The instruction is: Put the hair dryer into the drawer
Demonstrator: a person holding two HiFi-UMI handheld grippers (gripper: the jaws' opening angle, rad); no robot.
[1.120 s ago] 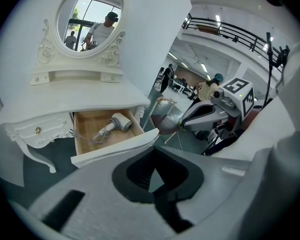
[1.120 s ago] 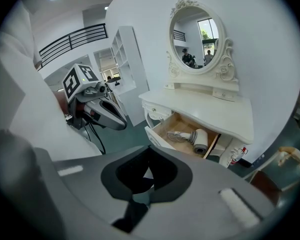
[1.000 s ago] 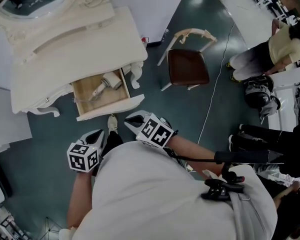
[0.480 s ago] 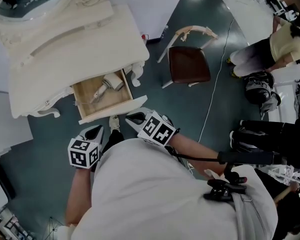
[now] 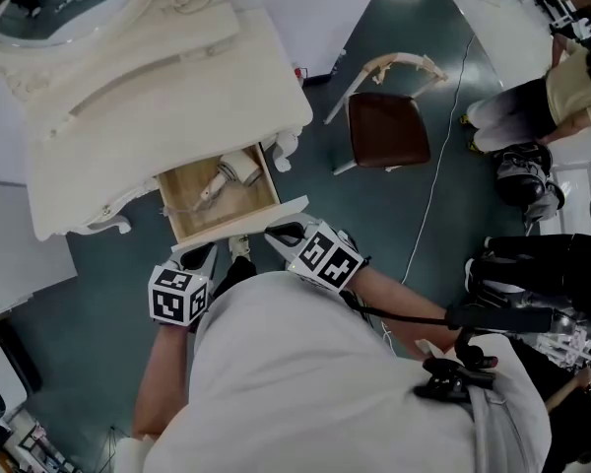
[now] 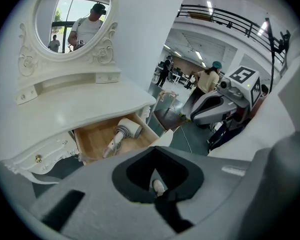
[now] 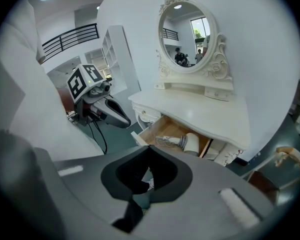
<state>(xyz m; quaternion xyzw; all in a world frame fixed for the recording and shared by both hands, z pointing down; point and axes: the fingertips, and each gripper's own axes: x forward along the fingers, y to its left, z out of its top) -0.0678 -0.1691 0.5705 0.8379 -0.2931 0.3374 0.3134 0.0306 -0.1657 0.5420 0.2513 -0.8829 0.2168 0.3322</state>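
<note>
Beyond both closed, empty hand-held grippers (image 5: pixel 201 255) (image 5: pixel 280 233), the hair dryer (image 5: pixel 236 169) lies inside the drawer (image 5: pixel 203 224).

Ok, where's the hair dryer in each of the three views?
Head view: hair dryer up and left of centre, inside the open drawer.
Left gripper view: just left of centre.
Right gripper view: right of centre, slightly low.
Shared landmark: that wooden drawer.
</note>
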